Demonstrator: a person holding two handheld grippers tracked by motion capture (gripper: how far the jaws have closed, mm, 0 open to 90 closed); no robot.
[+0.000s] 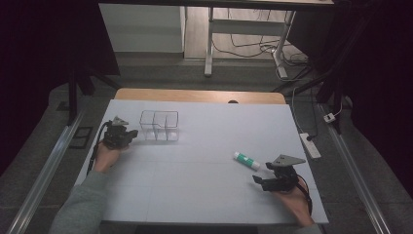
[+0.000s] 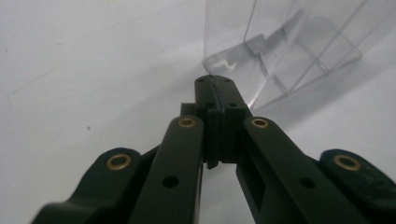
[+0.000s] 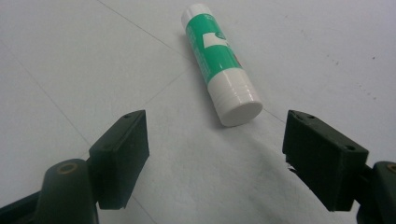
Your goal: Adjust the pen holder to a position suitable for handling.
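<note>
A clear plastic organiser (image 1: pixel 159 126) with several compartments stands on the white table top (image 1: pixel 195 195) at the back left. My left gripper (image 1: pixel 131 133) lies just left of it, jaws shut with nothing between them. In the left gripper view the closed tips (image 2: pixel 215 83) sit close in front of the organiser's near corner (image 2: pixel 275 51), apart from it. A green and white glue stick (image 1: pixel 246 160) lies on its side at the right. My right gripper (image 1: pixel 263 173) rests right behind it, open; the white cap end of the glue stick (image 3: pixel 219 65) lies just beyond the gap between its fingers (image 3: pixel 215 154).
A strip of the wooden table (image 1: pixel 199 95) shows past the white sheet's far edge. A power strip (image 1: pixel 310 145) with cables lies on the floor to the right. A white desk frame (image 1: pixel 209 44) stands beyond the table. A person's sleeve (image 1: pixel 80 204) enters at the bottom left.
</note>
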